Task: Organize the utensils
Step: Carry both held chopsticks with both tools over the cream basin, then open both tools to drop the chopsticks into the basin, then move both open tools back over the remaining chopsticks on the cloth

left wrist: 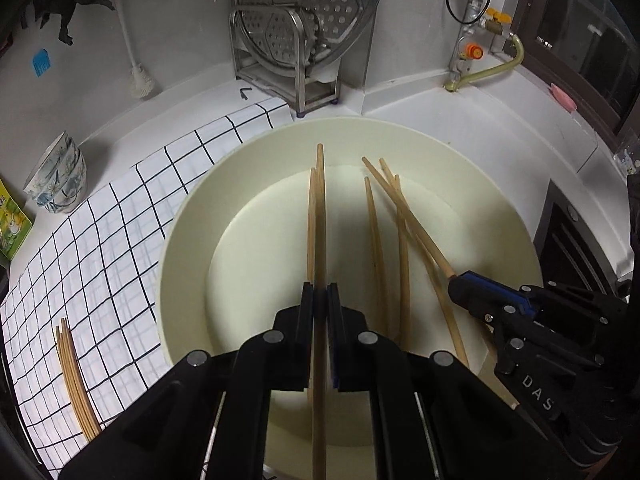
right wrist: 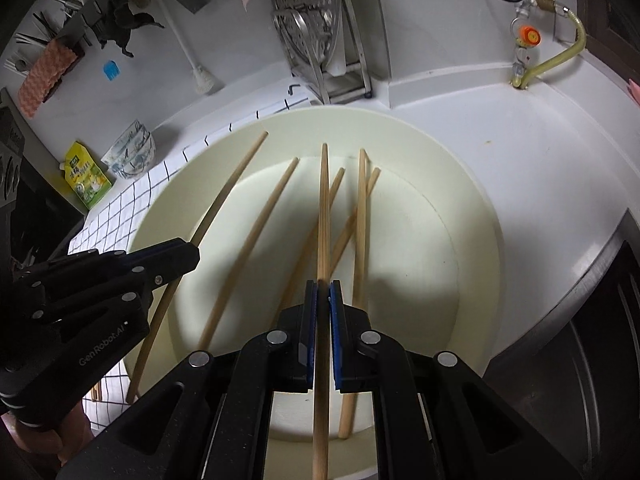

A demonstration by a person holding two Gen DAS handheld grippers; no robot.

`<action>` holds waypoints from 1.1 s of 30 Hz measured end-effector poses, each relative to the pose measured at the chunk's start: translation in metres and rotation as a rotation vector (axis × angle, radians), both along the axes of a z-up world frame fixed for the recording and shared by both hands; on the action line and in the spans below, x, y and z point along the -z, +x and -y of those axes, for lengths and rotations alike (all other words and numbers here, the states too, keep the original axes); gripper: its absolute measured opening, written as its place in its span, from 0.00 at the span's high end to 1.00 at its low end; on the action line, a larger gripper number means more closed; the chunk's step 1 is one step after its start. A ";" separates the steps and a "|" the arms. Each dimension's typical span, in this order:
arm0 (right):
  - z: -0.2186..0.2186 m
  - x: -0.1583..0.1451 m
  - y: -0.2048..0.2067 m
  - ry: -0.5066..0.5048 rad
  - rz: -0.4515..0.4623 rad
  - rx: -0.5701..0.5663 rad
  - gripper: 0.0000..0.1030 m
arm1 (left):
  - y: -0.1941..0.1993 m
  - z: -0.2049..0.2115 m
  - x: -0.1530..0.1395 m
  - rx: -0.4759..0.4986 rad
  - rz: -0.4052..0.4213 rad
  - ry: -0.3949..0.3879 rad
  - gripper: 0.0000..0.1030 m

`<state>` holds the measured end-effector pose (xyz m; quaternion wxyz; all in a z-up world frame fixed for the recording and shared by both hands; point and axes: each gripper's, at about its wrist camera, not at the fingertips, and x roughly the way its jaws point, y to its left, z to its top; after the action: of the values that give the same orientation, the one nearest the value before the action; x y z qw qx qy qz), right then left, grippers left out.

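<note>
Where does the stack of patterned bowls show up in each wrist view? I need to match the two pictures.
Left wrist view: the stack of patterned bowls stands at the far left, on the white counter beside the checked cloth.
Right wrist view: the stack sits upper left, next to a yellow-green pouch.
Shared landmark: the metal dish rack holding a perforated steamer plate, behind the large cream basin.

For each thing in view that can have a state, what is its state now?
left gripper: shut on one chopstick.
right gripper: shut on one chopstick.
loose chopsticks: lying crossed in the basin.
basin: upright, no water visible.
chopstick bundle: lying together on the checked cloth.
bowls: stacked, upright.
steamer plate: standing on edge in the rack.
</note>
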<state>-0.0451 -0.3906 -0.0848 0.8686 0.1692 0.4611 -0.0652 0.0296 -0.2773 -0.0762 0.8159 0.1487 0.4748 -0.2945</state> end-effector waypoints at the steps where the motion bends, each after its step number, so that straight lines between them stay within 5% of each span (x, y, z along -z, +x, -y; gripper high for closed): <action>1: 0.000 0.001 0.001 0.003 -0.004 -0.002 0.94 | 0.001 0.000 0.001 -0.002 -0.001 0.005 0.93; 9: 0.006 0.004 0.006 0.009 -0.009 -0.003 0.94 | 0.004 -0.001 0.006 -0.028 -0.001 0.041 0.92; 11: 0.008 0.001 0.004 0.004 0.001 0.008 0.85 | 0.005 -0.004 0.004 -0.041 0.006 0.042 0.92; 14: 0.011 -0.005 0.002 -0.009 0.021 0.016 0.80 | 0.005 -0.006 -0.003 -0.051 0.024 0.049 0.74; 16: 0.012 -0.009 0.002 -0.011 0.030 0.018 0.79 | 0.004 -0.009 -0.008 -0.064 0.043 0.045 0.40; 17: 0.013 -0.010 0.002 -0.012 0.034 0.020 0.79 | 0.004 -0.011 -0.011 -0.071 0.054 0.038 0.35; 33: -0.008 -0.036 0.002 -0.017 0.078 0.003 0.64 | 0.004 -0.056 -0.048 -0.140 0.104 0.009 0.26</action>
<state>-0.0430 -0.3825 -0.0487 0.8874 0.1648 0.4258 -0.0637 0.0339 -0.2218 -0.0278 0.8574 0.1341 0.4423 -0.2265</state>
